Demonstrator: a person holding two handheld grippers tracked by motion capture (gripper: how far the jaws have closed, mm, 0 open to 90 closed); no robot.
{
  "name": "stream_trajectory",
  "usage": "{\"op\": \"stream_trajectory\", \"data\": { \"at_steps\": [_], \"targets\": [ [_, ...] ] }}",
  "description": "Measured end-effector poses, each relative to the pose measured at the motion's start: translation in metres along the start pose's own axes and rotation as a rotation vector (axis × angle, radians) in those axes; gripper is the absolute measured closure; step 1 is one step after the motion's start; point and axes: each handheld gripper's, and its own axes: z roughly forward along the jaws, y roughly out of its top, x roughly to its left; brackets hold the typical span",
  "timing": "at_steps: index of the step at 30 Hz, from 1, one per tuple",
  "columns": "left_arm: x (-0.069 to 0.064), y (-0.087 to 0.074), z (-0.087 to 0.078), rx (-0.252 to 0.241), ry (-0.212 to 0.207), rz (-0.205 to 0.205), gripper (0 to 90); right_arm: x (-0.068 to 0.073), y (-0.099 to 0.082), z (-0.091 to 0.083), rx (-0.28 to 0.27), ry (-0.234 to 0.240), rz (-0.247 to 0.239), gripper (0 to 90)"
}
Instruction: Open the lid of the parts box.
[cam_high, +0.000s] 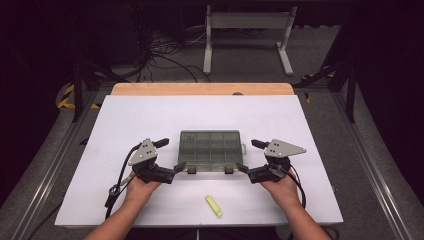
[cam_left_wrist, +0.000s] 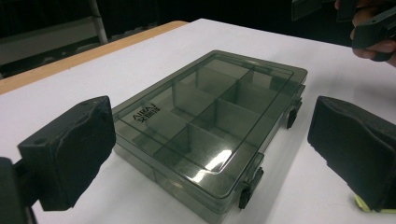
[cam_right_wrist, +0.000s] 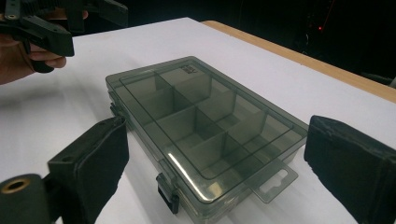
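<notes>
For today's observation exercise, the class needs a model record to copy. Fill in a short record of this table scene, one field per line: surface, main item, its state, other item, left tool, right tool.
surface: white table with a wooden far edge
main item: smoky clear compartment box, centre of the table
its state: lid closed, two black latches on the near side, compartments look empty
other item: small yellow piece lying nearer the person
left tool: left gripper, jaws open, at the box's near left corner
right tool: right gripper, jaws open, at the near right corner

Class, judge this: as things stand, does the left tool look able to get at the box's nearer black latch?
Probably yes. The left tool is open beside the box, and the bare table between it and that latch holds nothing.
</notes>
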Motion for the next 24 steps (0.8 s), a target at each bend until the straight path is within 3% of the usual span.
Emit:
{"op": "stream_trajectory", "data": {
  "at_steps": [4, 8, 24],
  "targets": [
    [0.000, 0.001, -0.001, 0.012, 0.015, 0.007, 4.4, 0.000, -0.001, 0.001, 0.028, -0.012, -0.003, 7.0],
    [0.003, 0.000, 0.000, 0.038, 0.001, -0.010, 4.7, 0.000, -0.002, 0.003, 0.049, -0.012, 0.000, 8.0],
    [0.008, -0.008, 0.013, 0.210, -0.010, 0.006, 9.9, -0.004, -0.012, 0.017, 0.199, -0.007, 0.026, 11.1]
  ]
}}
